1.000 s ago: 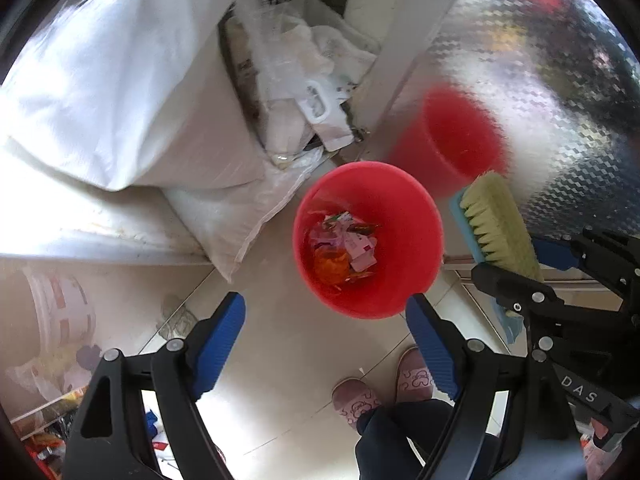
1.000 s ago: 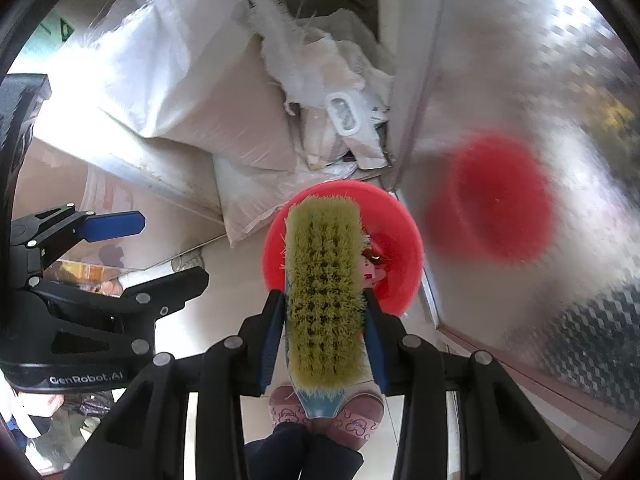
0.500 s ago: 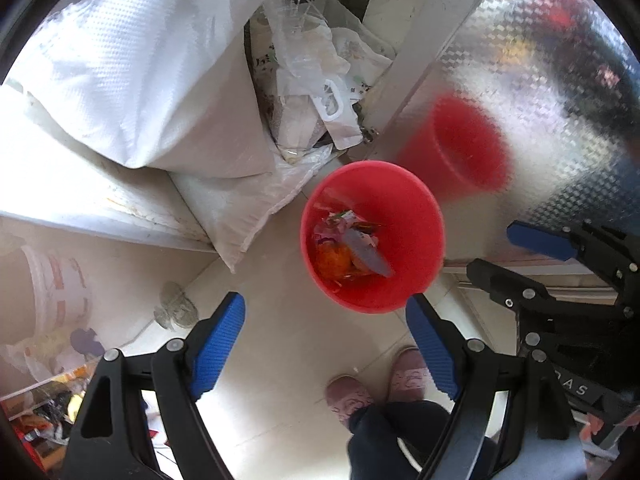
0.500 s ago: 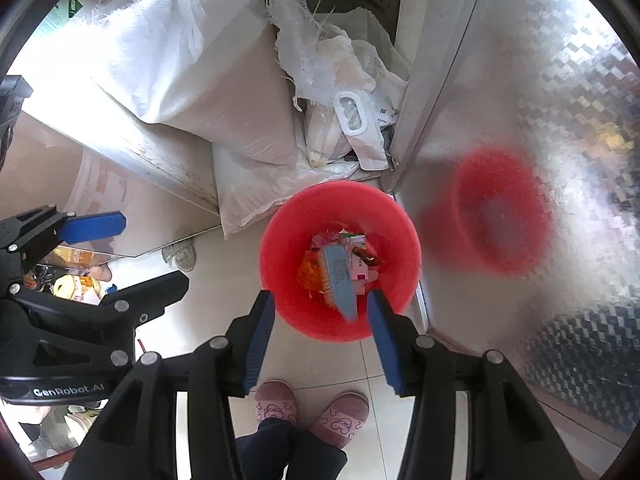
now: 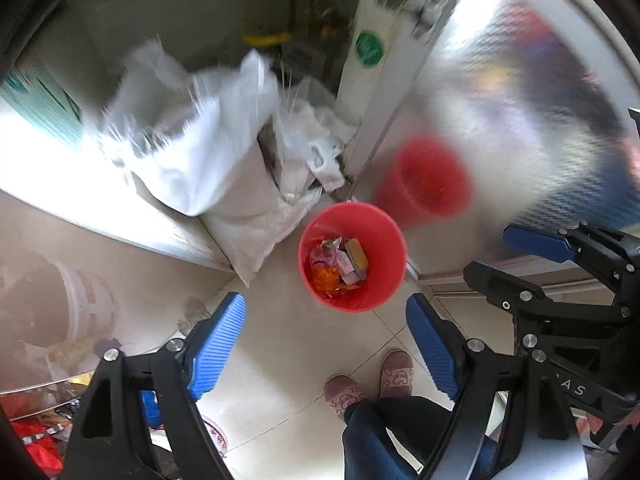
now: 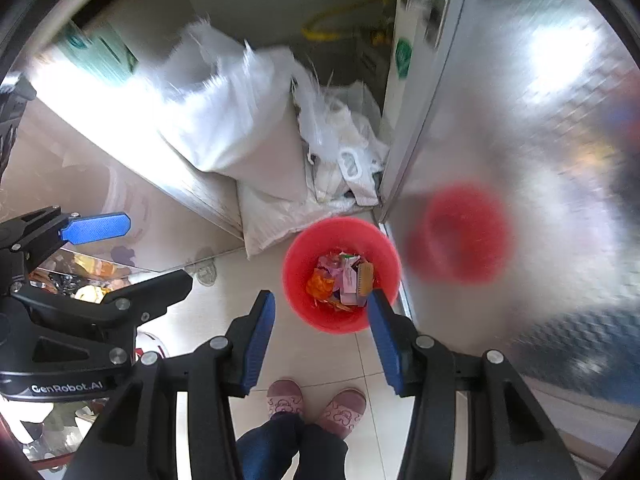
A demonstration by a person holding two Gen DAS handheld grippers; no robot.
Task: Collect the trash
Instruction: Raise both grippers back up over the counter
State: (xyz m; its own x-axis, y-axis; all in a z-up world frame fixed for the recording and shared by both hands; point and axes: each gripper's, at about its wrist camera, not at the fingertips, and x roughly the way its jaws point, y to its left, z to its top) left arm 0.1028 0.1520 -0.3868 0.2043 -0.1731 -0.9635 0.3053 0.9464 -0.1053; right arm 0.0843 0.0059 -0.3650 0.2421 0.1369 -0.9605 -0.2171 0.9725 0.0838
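A red bucket stands on a pale tiled floor, seen from above through two cameras that look steeply down. Inside it lies mixed trash: orange, pink and purple wrappers, and a scrub brush with yellowish bristles resting against the right side of the pile.

The right gripper hangs above the near edge of the bucket. Its blue-padded fingers stand partly apart, with nothing between them; they have just been opening. The left gripper hangs just beside it, its blue fingers spread wide and empty, framing bare floor below the bucket.

Behind the bucket, touching or nearly touching its far rim, is a heap of white woven sacks and crumpled plastic bags, piled into a corner. To the right of the bucket rises a shiny patterned metal panel, which carries a blurred red reflection of the bucket. To the left runs a pale low ledge.

At the bottom, the person's two pink slippers and dark trouser legs show, standing near the bucket.
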